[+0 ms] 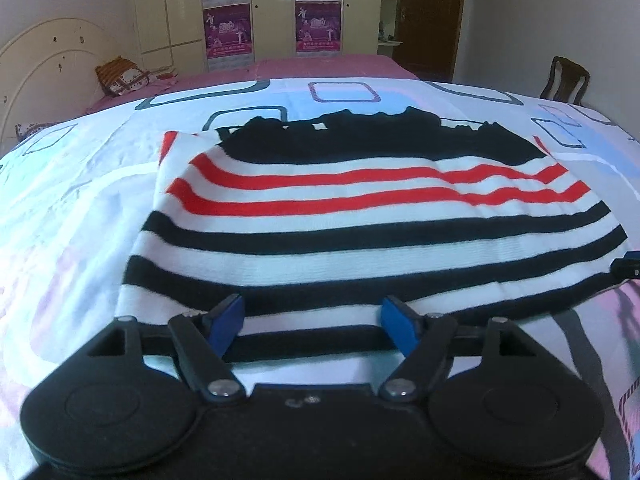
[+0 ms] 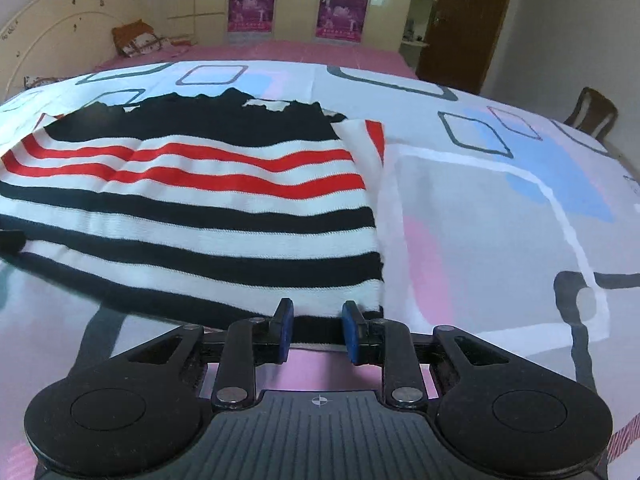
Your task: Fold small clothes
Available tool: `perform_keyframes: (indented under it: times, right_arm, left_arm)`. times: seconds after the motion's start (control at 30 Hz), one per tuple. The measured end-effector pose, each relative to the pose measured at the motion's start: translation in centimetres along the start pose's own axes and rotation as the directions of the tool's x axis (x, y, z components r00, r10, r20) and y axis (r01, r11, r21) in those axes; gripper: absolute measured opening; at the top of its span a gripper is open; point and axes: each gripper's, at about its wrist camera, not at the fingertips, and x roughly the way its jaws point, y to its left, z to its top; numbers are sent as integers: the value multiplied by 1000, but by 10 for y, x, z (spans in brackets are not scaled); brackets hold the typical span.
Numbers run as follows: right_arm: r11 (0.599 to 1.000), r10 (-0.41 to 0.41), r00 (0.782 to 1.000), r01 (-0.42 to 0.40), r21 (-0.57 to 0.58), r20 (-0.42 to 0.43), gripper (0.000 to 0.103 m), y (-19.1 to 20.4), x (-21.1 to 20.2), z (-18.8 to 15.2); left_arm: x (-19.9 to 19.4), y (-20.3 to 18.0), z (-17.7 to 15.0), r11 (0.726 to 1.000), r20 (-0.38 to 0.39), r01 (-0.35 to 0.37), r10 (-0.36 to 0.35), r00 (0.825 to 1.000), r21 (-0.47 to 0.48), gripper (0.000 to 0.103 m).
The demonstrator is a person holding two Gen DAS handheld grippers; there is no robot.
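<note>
Striped sweater [image 1: 360, 216] lies flat on a patterned bedsheet [image 2: 500, 208] — left gripper [image 1: 314, 326] spread wide over its near hem, right gripper [image 2: 316, 330] part-spread at its near right corner.

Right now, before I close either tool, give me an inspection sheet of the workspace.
Surface: bedsheet printed with pink, blue and grey shapes, spread flat.
Job's things: striped sweater, red, black and white, lying flat with its sides folded in and its hem nearest both tools.
Clutter: patterned bag far off by the headboard.
Grippers: left tool open wide over the hem's left part; right tool open narrower at the hem's right corner.
Cables: nothing seen.
Surroundings: wardrobe with magenta posters, brown door, wooden chair.
</note>
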Motion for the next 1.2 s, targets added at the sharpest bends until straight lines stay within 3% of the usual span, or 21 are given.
perform_keyframes:
  times: [0.2,0.33,0.47,0.57,0.77,0.8,0.83,0.87,1.0,1.03,1.07,1.13,1.2]
  right_arm:
    - [1000,3,1000,-3,-3,-7,25,-3,0,0]
    - [1000,17,1000,-17,-9,-11,25,-5,-3,0]
    - [1000,12,997,-14,26,79,25,-17,-19,5]
    - [999,31,999,-31,12,-21,25,-22,-1,-1]
    - [998,43,999,-42,35,-11,25,-27,-4,2]
    - [997,47,999,-48,56,17,30,-29,-10,2]
    - [997,49,998,-51,66,42,62,-31,-15,2]
    - [996,47,997,-51,68,67,76,-31,-20,2]
    - [994,90,989,-97,55,114,74,-26,-31,6]
    - [992,102,987,-109,55,128,60,-24,-32,7]
    - [990,119,984,-128,60,135,52,-23,-32,9]
    - [982,157,978,-169,81,136,25,-20,-30,14]
    - [974,190,972,-205,98,140,23,-17,-27,19]
  left_arm:
    - [-4,6,1,1000,-5,-23,23,1000,-10,76]
    - [-16,21,-1,997,42,-48,51,998,-57,70]
    - [-13,42,-6,995,20,-37,39,999,-97,70]
    - [-7,46,-6,992,16,-22,24,1000,-124,70]
    - [-18,43,-1,987,4,-35,36,999,-158,73]
    - [-27,44,-2,983,15,-31,34,999,-181,75]
    - [-34,46,-6,977,22,-28,33,999,-212,79]
    - [-40,48,-9,970,27,-23,30,999,-243,79]
    - [-52,63,-30,914,12,10,-6,1000,-406,72]
    - [-51,67,-35,889,20,31,-25,999,-456,64]
    - [-50,71,-38,867,27,47,-39,999,-496,58]
    - [-45,79,-41,814,54,88,-70,996,-575,58]
    - [-40,86,-44,739,90,122,-84,992,-663,58]
